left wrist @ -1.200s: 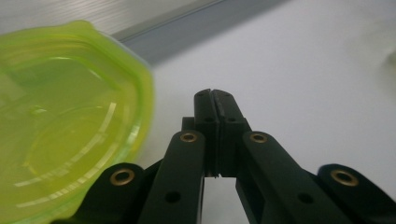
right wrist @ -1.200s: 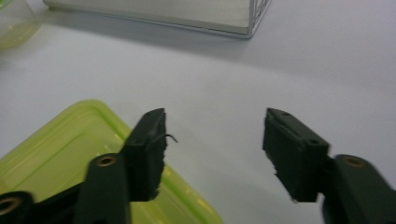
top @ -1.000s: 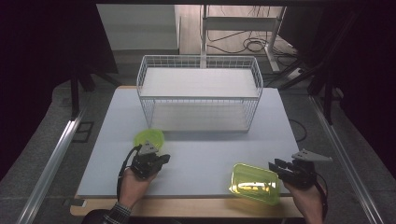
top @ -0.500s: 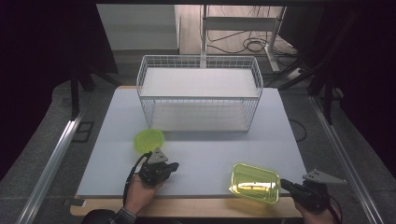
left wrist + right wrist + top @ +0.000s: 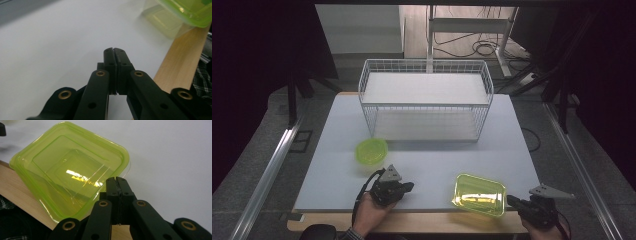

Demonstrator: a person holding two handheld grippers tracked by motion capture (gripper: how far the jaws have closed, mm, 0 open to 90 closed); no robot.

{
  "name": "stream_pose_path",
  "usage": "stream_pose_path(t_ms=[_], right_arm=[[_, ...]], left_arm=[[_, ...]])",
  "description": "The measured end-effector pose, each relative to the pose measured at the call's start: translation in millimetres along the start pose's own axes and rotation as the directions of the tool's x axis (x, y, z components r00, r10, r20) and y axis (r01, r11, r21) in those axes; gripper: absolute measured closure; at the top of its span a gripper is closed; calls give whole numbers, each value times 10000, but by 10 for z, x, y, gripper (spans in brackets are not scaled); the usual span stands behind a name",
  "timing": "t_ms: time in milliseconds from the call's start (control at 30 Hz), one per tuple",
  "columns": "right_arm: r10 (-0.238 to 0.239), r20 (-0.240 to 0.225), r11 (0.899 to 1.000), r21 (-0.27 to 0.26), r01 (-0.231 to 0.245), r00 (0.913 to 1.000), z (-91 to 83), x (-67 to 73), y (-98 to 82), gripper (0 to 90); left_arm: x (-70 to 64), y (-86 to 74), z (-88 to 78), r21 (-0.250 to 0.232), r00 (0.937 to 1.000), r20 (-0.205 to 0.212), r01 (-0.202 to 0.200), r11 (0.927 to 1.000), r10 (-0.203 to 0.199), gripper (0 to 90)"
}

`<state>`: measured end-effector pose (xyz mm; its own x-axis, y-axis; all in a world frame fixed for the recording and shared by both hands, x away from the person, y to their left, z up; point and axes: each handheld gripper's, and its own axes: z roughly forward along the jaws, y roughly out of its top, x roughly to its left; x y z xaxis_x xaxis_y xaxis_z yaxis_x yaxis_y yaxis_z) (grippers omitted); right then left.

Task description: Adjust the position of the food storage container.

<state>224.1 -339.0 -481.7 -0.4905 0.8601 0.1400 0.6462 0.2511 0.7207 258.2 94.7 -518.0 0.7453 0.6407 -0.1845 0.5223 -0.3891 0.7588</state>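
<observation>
A square translucent green container (image 5: 478, 195) sits at the front right of the white table top (image 5: 432, 160), its near side over the wooden edge strip. In the right gripper view the container (image 5: 70, 167) lies just beyond my right gripper (image 5: 116, 179), whose jaws are pressed together with nothing between them. In the high view the right gripper (image 5: 510, 200) is just right of the container. A round green bowl (image 5: 372, 151) rests left of centre. My left gripper (image 5: 408, 186) is shut and empty, in front of the bowl; from its own view (image 5: 115, 50) it points toward the container (image 5: 185, 11).
A white wire basket (image 5: 426, 100) stands at the back middle of the table. The wooden front edge (image 5: 180, 62) runs along the near side. Metal rails (image 5: 267, 175) flank the table, and cables (image 5: 482, 47) lie on the floor behind.
My left gripper has drawn back from the bowl toward the front edge. My right gripper has dropped back from the container's right side to the table's front corner.
</observation>
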Motion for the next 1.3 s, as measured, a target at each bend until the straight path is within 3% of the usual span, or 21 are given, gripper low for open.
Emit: stream_pose_path(t_ms=[167,433,800,967,1300], right_arm=[[-34,-287,10000,15,34,9996,122,100,81,887],[-281,-840,9995,100,290,9961,385,314,256,881],[-526,-1394,9980,268,569,9888,770,532,530,875],[-628,-1688,9963,477,718,9836,970,615,647,879],[-917,-1852,9935,493,1024,9784,1209,657,889,877]], left_arm=[[-49,28,48,-2,9995,316,-2,10000,2,890],[-98,51,110,265,9991,391,-197,9995,187,887],[-99,20,60,887,9992,-289,-257,9957,283,889],[-70,-22,-16,990,9982,-596,-47,9951,107,891],[-81,-123,-40,1379,9981,-607,127,9904,-44,881]])
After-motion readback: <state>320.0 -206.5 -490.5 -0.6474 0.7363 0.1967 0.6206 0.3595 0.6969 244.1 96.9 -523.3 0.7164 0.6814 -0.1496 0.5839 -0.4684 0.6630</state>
